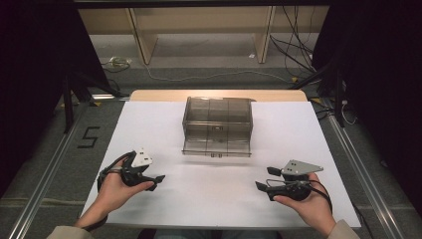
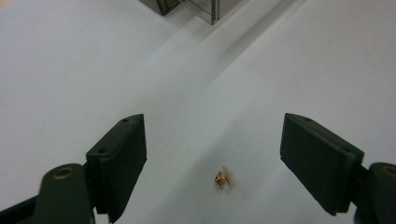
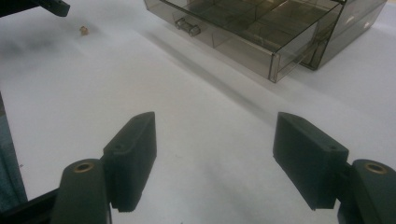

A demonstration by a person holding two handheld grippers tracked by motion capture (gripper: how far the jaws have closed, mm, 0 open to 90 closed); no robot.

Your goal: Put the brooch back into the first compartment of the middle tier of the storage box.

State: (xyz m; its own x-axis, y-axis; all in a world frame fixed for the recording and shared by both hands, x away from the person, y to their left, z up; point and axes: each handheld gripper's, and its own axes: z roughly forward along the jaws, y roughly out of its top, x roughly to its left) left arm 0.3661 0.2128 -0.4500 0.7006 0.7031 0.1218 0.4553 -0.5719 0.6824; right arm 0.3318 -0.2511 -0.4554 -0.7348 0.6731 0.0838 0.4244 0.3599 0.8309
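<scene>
While both grippers hover low over the white sheet point(image 1: 164, 119), the small gold piece point(image 2: 223, 178) lies loose on the paper between the wide-spread jaws of the left gripper point(image 2: 212, 158), which suggests the person is lining up to pinch it. It may be an earring or a tiny charm; it is too small to tell. From the right gripper view the same piece point(image 3: 84, 31) sits far off, near the other gripper's tip. The right gripper point(image 3: 215, 158) also stands wide and holds nothing, waiting over bare paper near the smoked clear drawer box point(image 1: 217, 124). Its bottom drawer point(image 3: 243, 32) is pulled out toward the person, its divided compartments open from above, probably so the piece can be dropped in without a 2nd move.

A white sheet covers a pale wooden table point(image 1: 149, 94) whose far edge shows beyond it. Grey carpet lies around, with a taped numeral 5 point(image 1: 88, 137) at the left, cables point(image 1: 293, 50) trailing at the far side, and dark curtains on both flanks.
</scene>
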